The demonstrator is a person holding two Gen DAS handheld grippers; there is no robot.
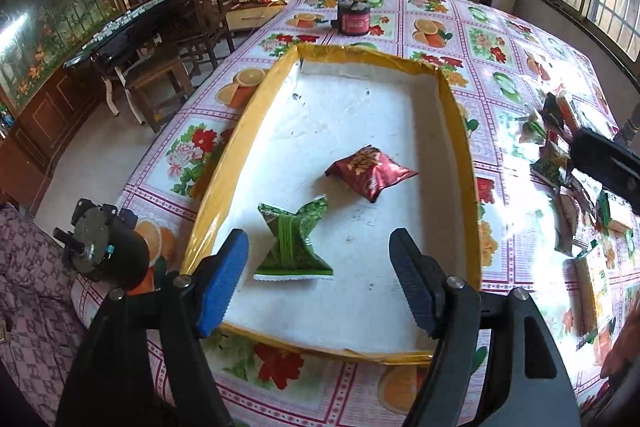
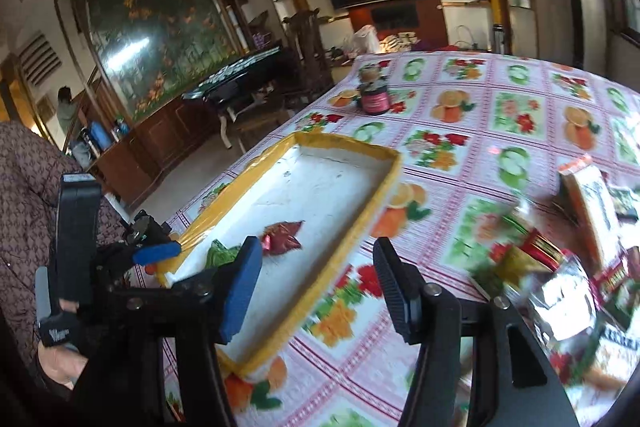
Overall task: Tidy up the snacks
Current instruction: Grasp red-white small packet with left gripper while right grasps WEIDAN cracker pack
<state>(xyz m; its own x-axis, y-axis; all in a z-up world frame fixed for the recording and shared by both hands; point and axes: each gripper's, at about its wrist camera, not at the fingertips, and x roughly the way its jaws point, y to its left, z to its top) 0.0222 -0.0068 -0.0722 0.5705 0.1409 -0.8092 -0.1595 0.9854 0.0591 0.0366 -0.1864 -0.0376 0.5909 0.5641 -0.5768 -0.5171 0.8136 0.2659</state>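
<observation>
A white foam tray with a yellow taped rim (image 1: 256, 99) lies on the flowered tablecloth; it also shows in the right wrist view (image 2: 372, 203). In it lie a green snack packet (image 1: 294, 243) and a dark red snack packet (image 1: 370, 173), also seen in the right wrist view as green (image 2: 222, 253) and red (image 2: 282, 235). My left gripper (image 1: 320, 287) is open and empty over the tray's near end, just in front of the green packet. My right gripper (image 2: 316, 291) is open and empty over the tray's right rim. A pile of loose snack packets (image 1: 568, 163) lies right of the tray, blurred in the right wrist view (image 2: 560, 267).
A dark jar with a pink label (image 1: 354, 19) stands at the far side of the table, also in the right wrist view (image 2: 374, 99). Wooden chairs (image 1: 192, 27) and a black side table (image 1: 128, 31) stand left of the table. My right gripper's body (image 1: 608, 171) shows over the pile.
</observation>
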